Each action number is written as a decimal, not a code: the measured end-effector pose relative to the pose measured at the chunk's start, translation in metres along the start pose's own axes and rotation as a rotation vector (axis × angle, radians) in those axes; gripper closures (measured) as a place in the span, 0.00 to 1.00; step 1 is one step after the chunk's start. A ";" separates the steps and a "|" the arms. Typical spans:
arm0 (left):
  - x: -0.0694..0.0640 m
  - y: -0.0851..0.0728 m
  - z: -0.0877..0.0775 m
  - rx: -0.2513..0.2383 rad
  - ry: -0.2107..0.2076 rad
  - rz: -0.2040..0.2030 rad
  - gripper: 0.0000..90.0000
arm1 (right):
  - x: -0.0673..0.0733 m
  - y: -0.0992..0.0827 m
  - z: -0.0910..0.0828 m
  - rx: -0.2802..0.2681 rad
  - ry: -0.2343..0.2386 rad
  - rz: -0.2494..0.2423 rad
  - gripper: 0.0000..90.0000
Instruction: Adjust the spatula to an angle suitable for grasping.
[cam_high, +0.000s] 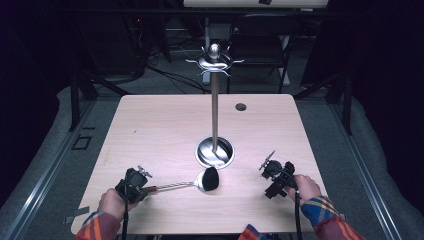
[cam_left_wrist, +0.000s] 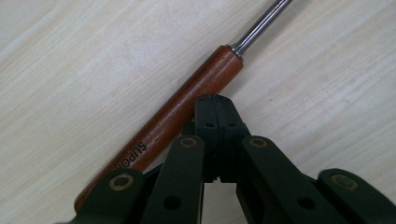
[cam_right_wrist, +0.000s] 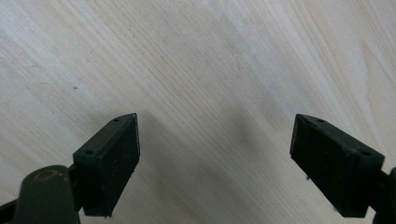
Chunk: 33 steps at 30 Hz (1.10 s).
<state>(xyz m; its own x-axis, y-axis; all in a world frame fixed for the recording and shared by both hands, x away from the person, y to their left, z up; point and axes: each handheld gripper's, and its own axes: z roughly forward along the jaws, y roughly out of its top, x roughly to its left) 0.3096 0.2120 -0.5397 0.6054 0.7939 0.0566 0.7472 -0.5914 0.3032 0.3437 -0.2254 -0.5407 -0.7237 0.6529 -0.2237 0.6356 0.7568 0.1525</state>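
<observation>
A: High view first: a ladle (cam_high: 200, 183) lies flat on the wooden table (cam_high: 150, 130), in the lower middle of the frame. Its black bowl points right and its metal shaft runs left to a brown wooden handle.

B: And the left gripper (cam_high: 134, 186)?

A: Lower left of the frame, right at the handle end of the ladle. A hand (cam_high: 111, 202) in a plaid sleeve holds it.

B: Does it have the handle?

A: The left gripper view says no. The left gripper (cam_left_wrist: 215, 100) has its jaws pressed together, pad against pad, with nothing between them. The tips sit over the handle (cam_left_wrist: 177, 126), which runs from the lower left of that frame up towards the upper right, where the shaft begins. Whether the tips touch the wood, I cannot tell.

B: The other one?

A: The right gripper (cam_high: 276, 176) sits at the lower right of the high view, well apart from the ladle. In the right gripper view the right gripper (cam_right_wrist: 215, 163) has its jaws spread wide, one at each lower corner, with bare tabletop between them. It holds nothing.

B: Anything else on the table?

A: A metal stand (cam_high: 215, 105) with a round base, in the middle, just above the ladle's bowl. Hooks ring its top.
</observation>
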 end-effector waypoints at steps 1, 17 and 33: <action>0.000 0.000 0.000 0.000 0.000 0.000 1.00 | 0.000 0.000 0.000 0.000 0.000 0.000 0.17; 0.025 0.029 0.020 -0.034 0.052 -0.056 1.00 | 0.001 0.000 0.001 -0.004 -0.002 0.006 0.17; 0.045 0.061 0.032 -0.097 0.093 -0.112 1.00 | 0.001 0.000 0.001 -0.010 -0.007 0.003 0.17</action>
<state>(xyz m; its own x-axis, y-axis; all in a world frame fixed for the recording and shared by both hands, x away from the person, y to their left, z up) 0.3914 0.2065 -0.5494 0.4881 0.8666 0.1039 0.7760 -0.4854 0.4029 0.3432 -0.2244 -0.5422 -0.7195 0.6553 -0.2302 0.6353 0.7548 0.1631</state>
